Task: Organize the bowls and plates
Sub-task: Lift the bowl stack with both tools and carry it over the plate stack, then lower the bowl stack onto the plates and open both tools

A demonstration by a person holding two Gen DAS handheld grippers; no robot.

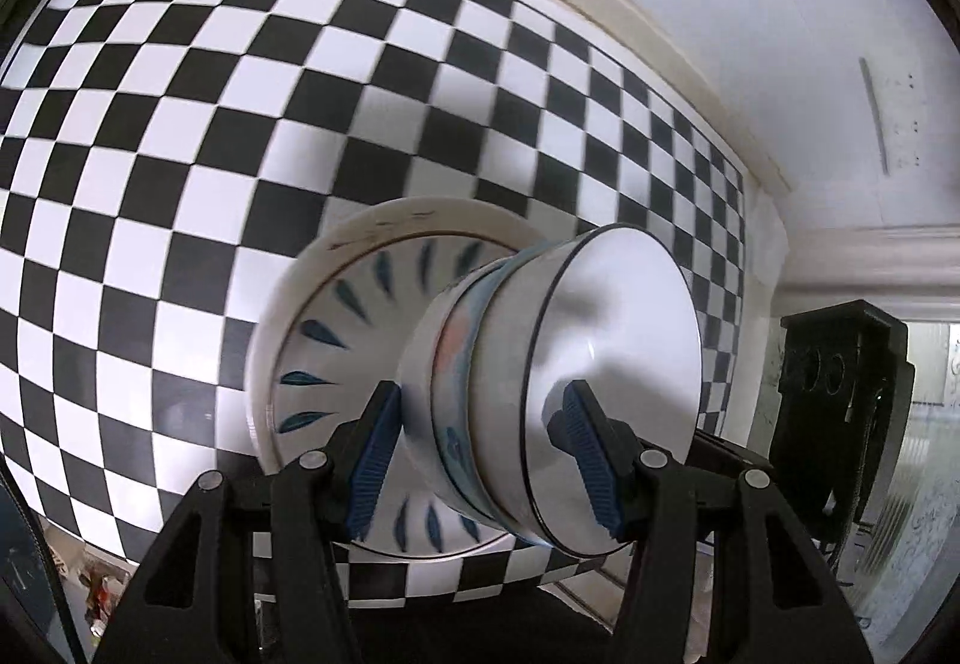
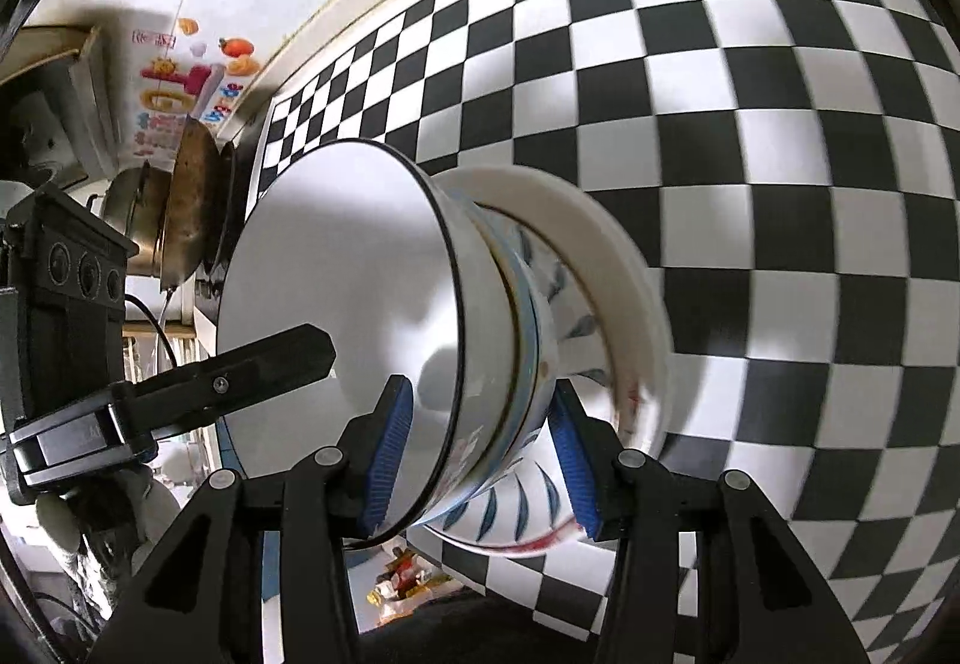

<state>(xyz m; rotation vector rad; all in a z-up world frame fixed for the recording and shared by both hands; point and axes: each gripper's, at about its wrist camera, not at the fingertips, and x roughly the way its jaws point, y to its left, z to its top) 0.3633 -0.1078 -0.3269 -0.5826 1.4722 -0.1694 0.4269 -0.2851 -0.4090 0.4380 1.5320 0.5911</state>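
Observation:
A white bowl with a thin black rim point(image 1: 624, 340) point(image 2: 336, 268) tops a nested stack of bowls. The stack sits on a plate with blue leaf marks point(image 1: 336, 340) point(image 2: 576, 304), which lies on a larger white plate point(image 1: 384, 220) point(image 2: 606, 244). My left gripper point(image 1: 483, 454) is shut on the stack's wall, one pad inside the top bowl and one on the lowest bowl's outside. My right gripper point(image 2: 480, 454) clamps the opposite wall the same way. In the right wrist view, a black left finger point(image 2: 288, 358) reaches into the bowl.
A black-and-white checkered cloth point(image 1: 240, 93) point(image 2: 750, 123) covers the table, which ends at a white wall point(image 1: 750, 3). A metal pot with a lid point(image 2: 180, 202) stands at the table's end below wall stickers point(image 2: 180, 81). The right gripper's black housing point(image 1: 840, 394) is close by.

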